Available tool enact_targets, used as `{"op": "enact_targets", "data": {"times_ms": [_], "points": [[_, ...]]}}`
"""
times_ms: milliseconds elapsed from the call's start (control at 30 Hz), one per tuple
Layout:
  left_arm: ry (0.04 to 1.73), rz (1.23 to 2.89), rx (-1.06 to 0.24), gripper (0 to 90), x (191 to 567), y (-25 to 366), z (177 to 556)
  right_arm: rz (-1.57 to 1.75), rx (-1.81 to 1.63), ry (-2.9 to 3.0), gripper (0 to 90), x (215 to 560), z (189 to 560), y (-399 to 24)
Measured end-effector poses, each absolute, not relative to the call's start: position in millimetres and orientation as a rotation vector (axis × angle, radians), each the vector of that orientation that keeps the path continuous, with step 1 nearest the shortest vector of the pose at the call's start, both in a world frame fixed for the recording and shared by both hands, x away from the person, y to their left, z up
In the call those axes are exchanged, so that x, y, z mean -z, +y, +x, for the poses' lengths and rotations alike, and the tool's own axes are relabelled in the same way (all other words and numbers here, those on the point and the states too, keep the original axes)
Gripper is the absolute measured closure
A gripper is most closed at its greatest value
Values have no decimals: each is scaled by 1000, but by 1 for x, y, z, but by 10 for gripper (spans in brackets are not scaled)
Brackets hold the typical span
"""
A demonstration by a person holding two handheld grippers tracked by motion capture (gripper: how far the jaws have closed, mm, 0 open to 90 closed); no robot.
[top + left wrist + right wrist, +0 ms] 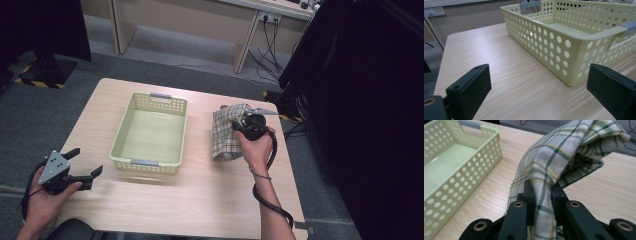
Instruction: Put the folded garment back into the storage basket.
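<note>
Right claw [543, 195] pinches soft plaid cloth [564, 155] beside perforated basket [454, 162].

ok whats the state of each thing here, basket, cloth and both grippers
basket: upright on the table, empty
checked cloth: bunched, pinched and lifted, lower end hanging by the tabletop
right gripper: shut on the cloth
left gripper: open, holding nothing, beside the basket
table: bears the basket

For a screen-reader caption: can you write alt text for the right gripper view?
Two black claw jaws pinch a fold of a white, green and yellow checked cloth, lifting it above a light wooden table. A pale green perforated plastic basket sits to the left.
</note>
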State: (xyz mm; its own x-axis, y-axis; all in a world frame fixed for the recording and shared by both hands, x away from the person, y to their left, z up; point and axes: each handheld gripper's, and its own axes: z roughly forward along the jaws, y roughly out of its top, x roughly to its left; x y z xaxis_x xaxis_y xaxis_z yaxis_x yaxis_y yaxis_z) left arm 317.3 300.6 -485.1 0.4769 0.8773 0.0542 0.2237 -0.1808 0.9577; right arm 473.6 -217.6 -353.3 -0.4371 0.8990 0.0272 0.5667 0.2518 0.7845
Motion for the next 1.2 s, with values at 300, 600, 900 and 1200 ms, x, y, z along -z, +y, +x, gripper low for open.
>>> {"op": "enact_targets", "data": {"times_ms": [300, 600, 900, 1200], "points": [[955, 1679, -782, 49, 485, 301, 317, 1280, -1058, 2125, 791, 336, 475, -199], [958, 1674, -778, 49, 485, 302, 317, 1210, -1078, 2142, 791, 320, 475, -178], [958, 1674, -777, 50, 485, 302, 317, 1171, -1084, 2147, 790, 306, 477, -162], [958, 1671, -777, 50, 485, 302, 317, 1146, -1098, 2143, 791, 301, 477, -149]]}}
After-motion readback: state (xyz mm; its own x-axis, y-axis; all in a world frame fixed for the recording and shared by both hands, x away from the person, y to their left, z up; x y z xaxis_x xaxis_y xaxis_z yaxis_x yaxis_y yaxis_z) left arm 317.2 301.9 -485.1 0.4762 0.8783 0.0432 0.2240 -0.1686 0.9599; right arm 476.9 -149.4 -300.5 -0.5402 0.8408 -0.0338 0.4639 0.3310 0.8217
